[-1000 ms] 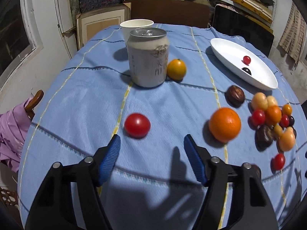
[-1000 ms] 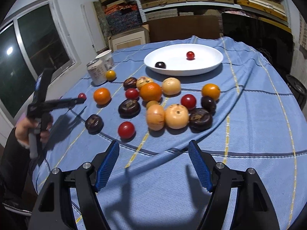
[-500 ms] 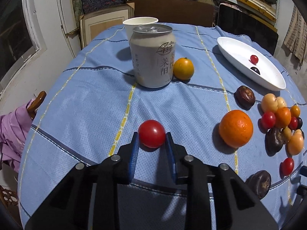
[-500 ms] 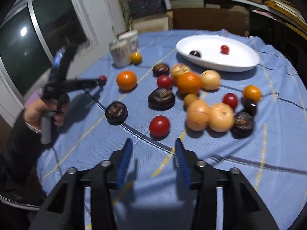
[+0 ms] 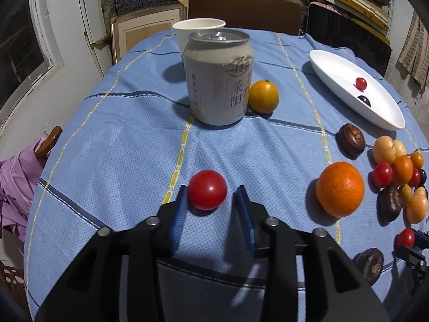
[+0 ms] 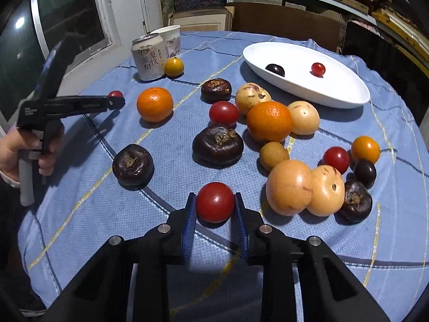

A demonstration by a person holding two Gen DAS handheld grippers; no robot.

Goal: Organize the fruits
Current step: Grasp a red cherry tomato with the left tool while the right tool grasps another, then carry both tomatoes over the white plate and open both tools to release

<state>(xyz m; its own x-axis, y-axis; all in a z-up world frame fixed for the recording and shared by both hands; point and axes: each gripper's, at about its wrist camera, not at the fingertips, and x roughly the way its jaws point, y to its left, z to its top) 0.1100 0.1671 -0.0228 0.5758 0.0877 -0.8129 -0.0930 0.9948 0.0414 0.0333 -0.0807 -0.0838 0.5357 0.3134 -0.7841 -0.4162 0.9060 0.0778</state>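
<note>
Your left gripper [image 5: 211, 201] sits low over the blue tablecloth [image 5: 120, 139] with a red cherry tomato [image 5: 207, 193] between its blue pads; left pad touches it, right pad stands just off, and the jaws have just eased apart a little, so no full clamp; behind it a drink can [image 5: 218, 76] stands upright with a paper cup [image 5: 198, 30] behind and a small yellow-orange citrus [image 5: 263, 96] touching its right side; further right a big orange [image 5: 339, 189], then the white oval dish [image 5: 335, 75] holding one cherry tomato and one dark fruit; your right gripper [image 6: 214, 205] has just closed its jaws, and both pads press a second red tomato [image 6: 215, 201] resting on the cloth; left of it a dark brown fruit [image 6: 133, 165], right of it two pale peach-coloured fruits [image 6: 305, 187] touching each other; the rest of the mixed fruit lies loose between the gripper and the dish.
</note>
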